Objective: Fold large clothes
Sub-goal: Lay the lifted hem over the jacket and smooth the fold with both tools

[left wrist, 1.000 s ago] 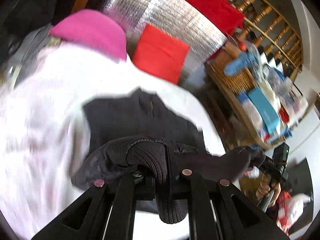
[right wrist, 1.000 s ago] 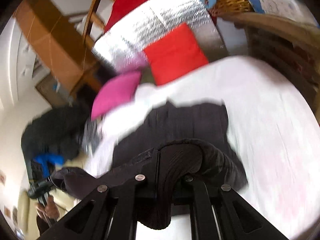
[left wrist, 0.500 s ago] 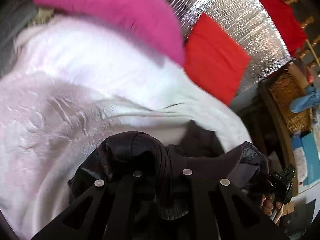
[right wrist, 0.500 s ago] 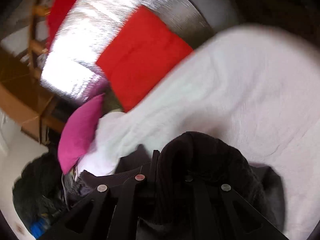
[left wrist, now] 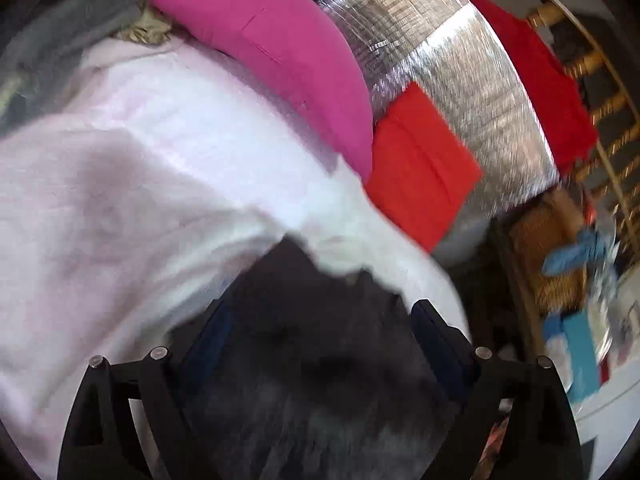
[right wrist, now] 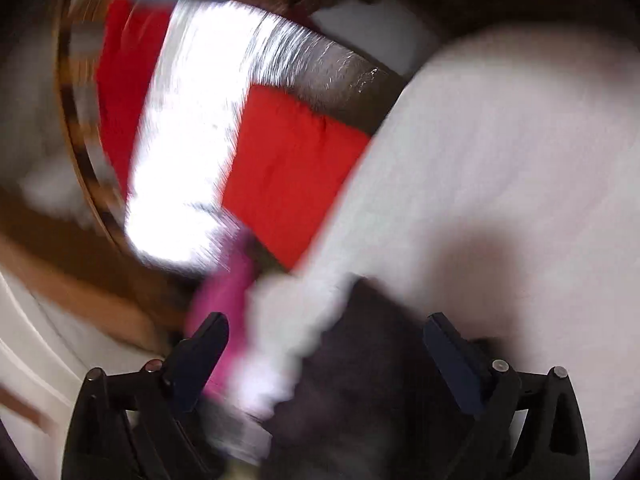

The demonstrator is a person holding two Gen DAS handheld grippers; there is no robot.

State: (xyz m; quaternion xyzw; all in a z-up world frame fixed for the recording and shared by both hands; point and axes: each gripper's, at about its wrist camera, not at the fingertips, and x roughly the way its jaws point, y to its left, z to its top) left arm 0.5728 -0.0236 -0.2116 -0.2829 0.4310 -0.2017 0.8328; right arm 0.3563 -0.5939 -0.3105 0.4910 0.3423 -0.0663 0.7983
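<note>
Searching both views turns up no brand, label or readable writing; the packages on the shelf at 3 o'clock in the left wrist view are too smeared to read.

The dark garment (left wrist: 320, 340) is charcoal-black with a soft, matte surface, and it lies on the white bedspread (left wrist: 140, 200) at the 6 o'clock edge of the left view, its far edge ragged against the white. The left hand-held gripper (left wrist: 316, 320) is released, its two blue-padded fingers (left wrist: 208, 332) spread wide to either side of the cloth without pinching it. In the right wrist view the same garment (right wrist: 372, 380) sits between 5 and 6 o'clock, and the right hand-held gripper (right wrist: 324, 332) is likewise spread apart, gripping nothing.

A magenta pillow (left wrist: 280, 60) lies at 12 o'clock in the left view, touching a red cushion (left wrist: 420, 168) toward 2 o'clock. Both rest against a silver foil panel (left wrist: 460, 80), with a red cloth (left wrist: 552, 92) hanging over wooden railings further right.

Motion blur is heavy, especially in the right view, where the pillow (right wrist: 228, 308) is a pink streak and the red cushion (right wrist: 296, 176) has soft edges. The garment's type, seams and folds cannot be made out, and its near part is cut off by the frame edge.
</note>
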